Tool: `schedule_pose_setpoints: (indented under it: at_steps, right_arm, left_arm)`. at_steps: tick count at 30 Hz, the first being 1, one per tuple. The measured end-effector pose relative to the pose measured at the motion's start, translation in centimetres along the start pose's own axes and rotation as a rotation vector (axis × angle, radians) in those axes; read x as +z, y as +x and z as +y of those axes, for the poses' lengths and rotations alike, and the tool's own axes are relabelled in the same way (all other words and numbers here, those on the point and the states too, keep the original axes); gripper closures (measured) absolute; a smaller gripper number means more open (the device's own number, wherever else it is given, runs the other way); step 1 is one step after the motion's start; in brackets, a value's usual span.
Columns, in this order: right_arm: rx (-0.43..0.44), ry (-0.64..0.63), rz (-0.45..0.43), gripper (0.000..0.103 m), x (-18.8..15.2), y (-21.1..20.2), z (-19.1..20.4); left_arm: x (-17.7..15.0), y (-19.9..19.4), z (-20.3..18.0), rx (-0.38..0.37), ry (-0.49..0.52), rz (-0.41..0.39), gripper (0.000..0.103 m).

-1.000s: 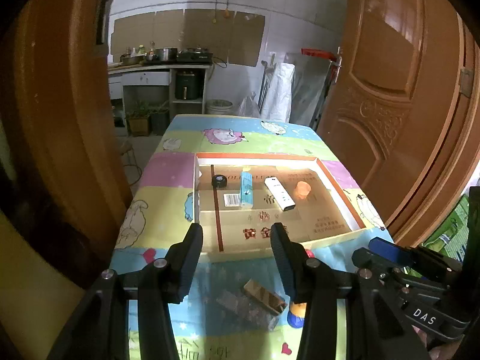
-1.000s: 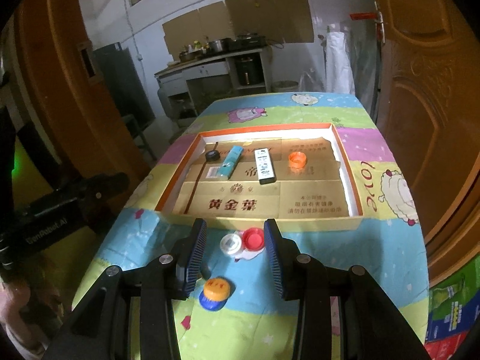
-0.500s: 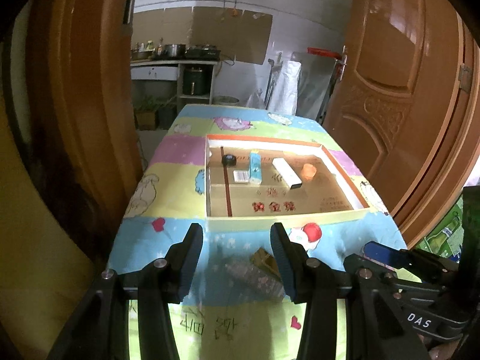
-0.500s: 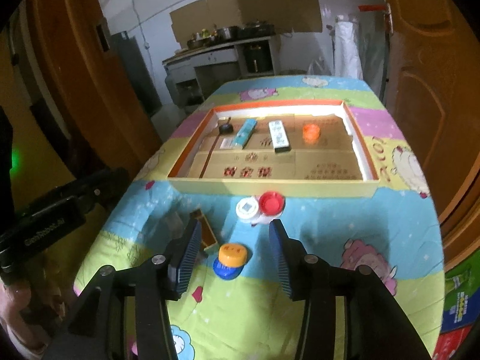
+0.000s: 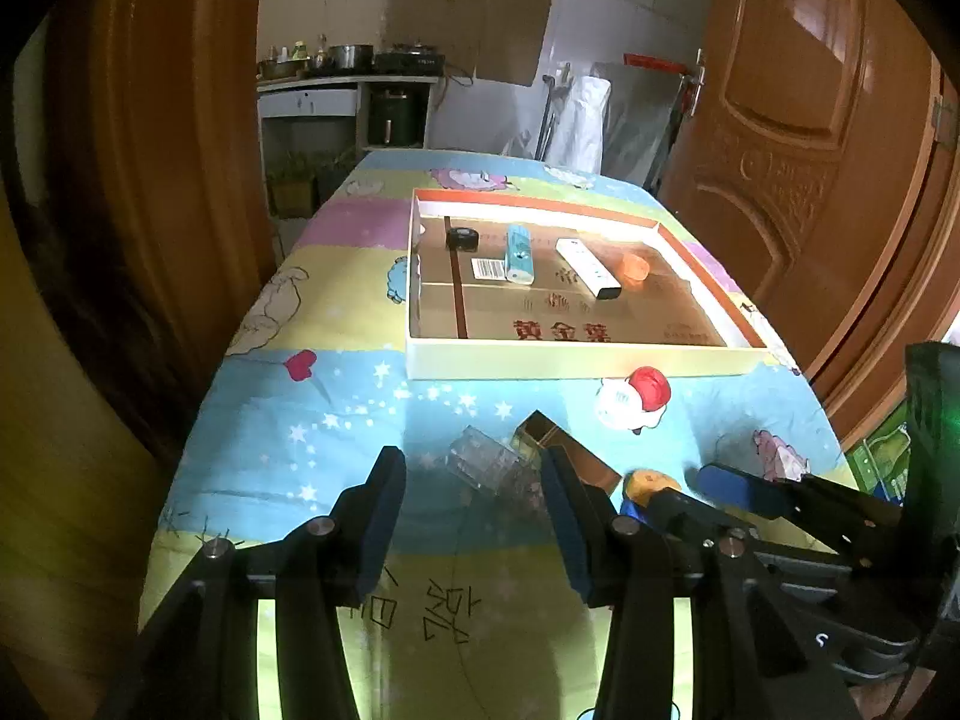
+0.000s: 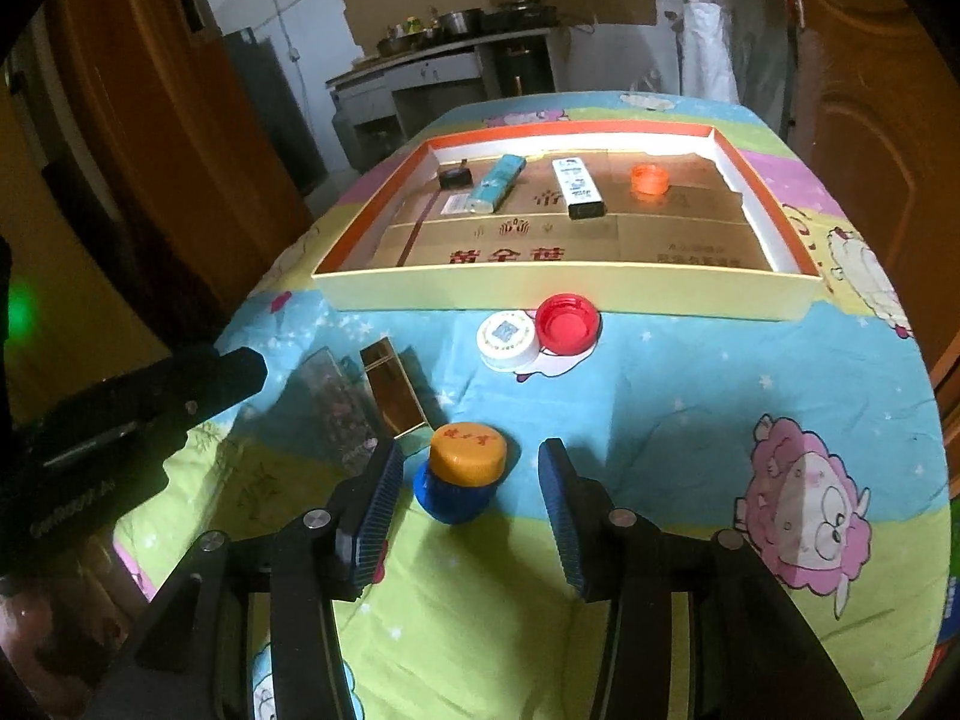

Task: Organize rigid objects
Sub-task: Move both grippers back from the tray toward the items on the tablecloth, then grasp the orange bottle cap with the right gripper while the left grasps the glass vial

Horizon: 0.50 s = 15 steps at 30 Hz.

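Orange-capped blue bottle top (image 6: 462, 474) sits between the right gripper (image 6: 468, 480)'s spread-apart fingers, untouched; centre, drop lower, then squeeze; left gripper (image 5: 474, 498) gapes wide over clear box (image 5: 486, 462).

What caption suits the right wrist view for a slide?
Open right claw brackets an orange-and-blue cap stack before the tray.

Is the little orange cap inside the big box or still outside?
Inside. The orange cap sits on the box floor near the far right corner.
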State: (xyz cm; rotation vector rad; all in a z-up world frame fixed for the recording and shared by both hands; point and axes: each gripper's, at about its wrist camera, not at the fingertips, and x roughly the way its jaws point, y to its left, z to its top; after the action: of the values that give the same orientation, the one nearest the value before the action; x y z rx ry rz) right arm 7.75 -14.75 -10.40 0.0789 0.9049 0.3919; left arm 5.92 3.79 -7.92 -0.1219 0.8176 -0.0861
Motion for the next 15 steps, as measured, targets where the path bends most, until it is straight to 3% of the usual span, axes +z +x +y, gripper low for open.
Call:
schedule_pose_setpoints:
  at_steps: [10,11,12,15]
  right_arm:
    - [0.013,-0.021,0.019,0.055,0.2,1.8,0.1]
    - [0.013,-0.024,0.022,0.06,0.2,1.9,0.1]
    - [0.011,-0.026,0.024,0.072,0.2,2.0,0.1]
    - [0.019,-0.021,0.024,0.072,0.3,2.2,0.0]
  left_arm:
    - [0.0,1.5,0.1,-0.001,-0.014,0.036,0.056]
    - [-0.1,1.7,0.1,0.001,-0.015,0.041,0.056]
    - [-0.1,1.9,0.0,0.003,-0.017,0.047,0.056]
    - [-0.1,2.7,0.0,0.007,-0.028,0.066,0.056]
